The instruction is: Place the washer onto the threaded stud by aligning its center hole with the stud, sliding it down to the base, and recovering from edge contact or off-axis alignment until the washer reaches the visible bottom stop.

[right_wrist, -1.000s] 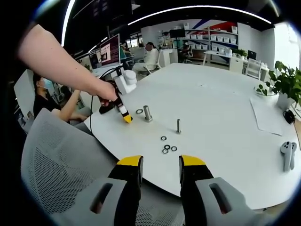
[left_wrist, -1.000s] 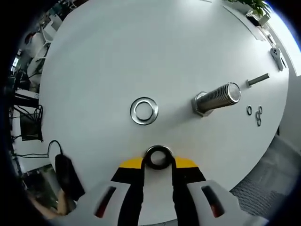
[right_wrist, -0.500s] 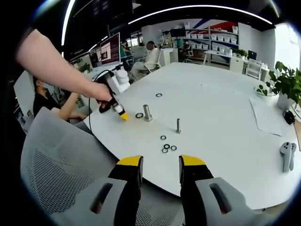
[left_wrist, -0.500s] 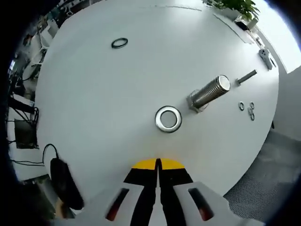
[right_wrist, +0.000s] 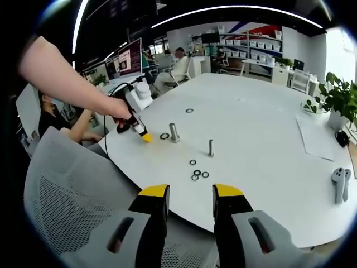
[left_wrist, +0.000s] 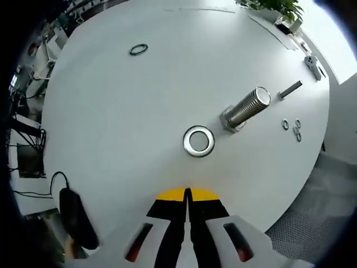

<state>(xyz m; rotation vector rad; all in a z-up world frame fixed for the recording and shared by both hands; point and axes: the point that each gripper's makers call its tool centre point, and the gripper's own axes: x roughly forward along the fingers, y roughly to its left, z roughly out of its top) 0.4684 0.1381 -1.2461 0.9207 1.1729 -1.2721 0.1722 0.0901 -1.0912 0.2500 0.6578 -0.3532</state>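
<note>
Meanwhile, the left claw (left_wrist: 188, 195) is clenched empty short of the washer (left_wrist: 198, 140) beside the threaded stud (left_wrist: 246, 108); the right claw (right_wrist: 188, 196) hangs released. Flat on the bench (left_wrist: 111, 111), the washer could be skidded away.

Left gripper view: looked steeply down from close above the round white table (left_wrist: 111, 100); faced the flat silver steel washer (left_wrist: 198, 140) and the upright threaded steel stud (left_wrist: 245, 108) just beyond it
Right gripper view: looked level across the table (right_wrist: 262, 128) from beyond its near edge, well back; faced the far office shelves
Shared: the washer (right_wrist: 164, 135), the stud (right_wrist: 174, 132), the small dark ring (left_wrist: 138, 49) (right_wrist: 189, 110); the yellow-tipped left gripper (right_wrist: 145, 137) itself appeared in the right gripper view
</note>
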